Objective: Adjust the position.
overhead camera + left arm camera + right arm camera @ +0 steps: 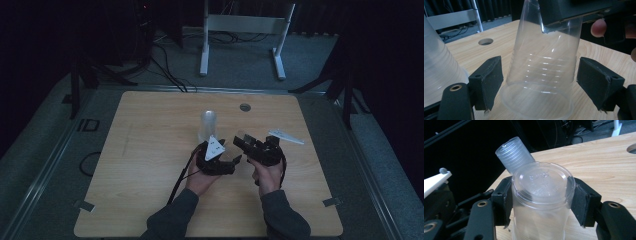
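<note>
A clear plastic cup (541, 182) is clamped near its base between the jaws of my right gripper (541, 197). The same cup (544, 72) hangs between the jaws of my left gripper (543, 80), which stand open with a gap on each side. Its wide rim points toward the left gripper's camera. In the high view the two grippers meet at mid-table, left gripper (220, 159) and right gripper (243, 141), with the cup (243, 135) between them. An upside-down stack of clear cups (208, 125) stands just behind the left gripper.
A flat white piece (286, 136) lies on the wooden table (150, 150) to the right of the right gripper. A round hole (245, 107) sits near the table's far edge. Beyond the table stand a white frame (245, 30) and floor cables.
</note>
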Tool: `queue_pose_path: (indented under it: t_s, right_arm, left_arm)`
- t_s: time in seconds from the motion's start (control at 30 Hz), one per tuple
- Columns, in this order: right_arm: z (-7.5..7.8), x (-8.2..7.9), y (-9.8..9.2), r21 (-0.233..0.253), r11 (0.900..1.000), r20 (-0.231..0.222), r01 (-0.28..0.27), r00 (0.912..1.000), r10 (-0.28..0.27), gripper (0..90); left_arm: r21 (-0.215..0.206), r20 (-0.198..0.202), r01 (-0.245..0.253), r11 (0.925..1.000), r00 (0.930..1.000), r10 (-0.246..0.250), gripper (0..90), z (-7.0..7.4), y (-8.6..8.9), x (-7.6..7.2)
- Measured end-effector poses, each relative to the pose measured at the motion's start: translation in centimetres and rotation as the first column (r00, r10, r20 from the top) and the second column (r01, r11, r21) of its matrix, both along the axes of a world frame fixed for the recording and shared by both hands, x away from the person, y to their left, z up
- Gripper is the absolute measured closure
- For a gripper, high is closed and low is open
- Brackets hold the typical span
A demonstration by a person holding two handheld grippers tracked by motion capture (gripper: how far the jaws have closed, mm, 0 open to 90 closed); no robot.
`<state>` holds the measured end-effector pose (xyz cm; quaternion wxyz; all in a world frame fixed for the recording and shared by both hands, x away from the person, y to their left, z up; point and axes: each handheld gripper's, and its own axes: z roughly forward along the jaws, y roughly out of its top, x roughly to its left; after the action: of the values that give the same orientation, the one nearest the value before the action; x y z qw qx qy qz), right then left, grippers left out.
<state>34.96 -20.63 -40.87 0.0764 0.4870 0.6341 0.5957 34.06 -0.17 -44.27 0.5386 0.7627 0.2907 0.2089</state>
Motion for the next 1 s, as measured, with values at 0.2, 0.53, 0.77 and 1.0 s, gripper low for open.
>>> queue_pose_path:
  t_s: [0.2,0.53,0.77,1.0]
  right_arm:
    - [-0.02,-0.02,-0.05,0.02,1.0,-0.004,-0.005,1.0,0.005,40.7]
    - [-0.37,0.06,-0.37,0.079,0.997,-0.028,-0.013,0.9995,0.015,41.0]
    - [-0.67,0.21,-0.82,0.143,0.99,-0.053,-0.016,0.9983,0.024,41.2]
    - [-0.77,0.27,-0.96,0.168,0.985,-0.065,-0.025,0.9972,0.036,41.2]
  left_arm:
    - [-0.003,0.001,0.003,1.0,1.0,-0.003,20.8,-0.15,-0.21,0.09]
    - [-0.026,0.006,0.01,0.9996,0.9999,-0.01,20.8,-0.18,-0.11,0.09]
    - [-0.051,-0.005,0.01,0.9986,0.9999,-0.011,20.7,-0.48,0.02,0.28]
    - [-0.051,-0.006,0.013,0.9986,0.9999,-0.013,20.8,-0.6,0.0,0.34]
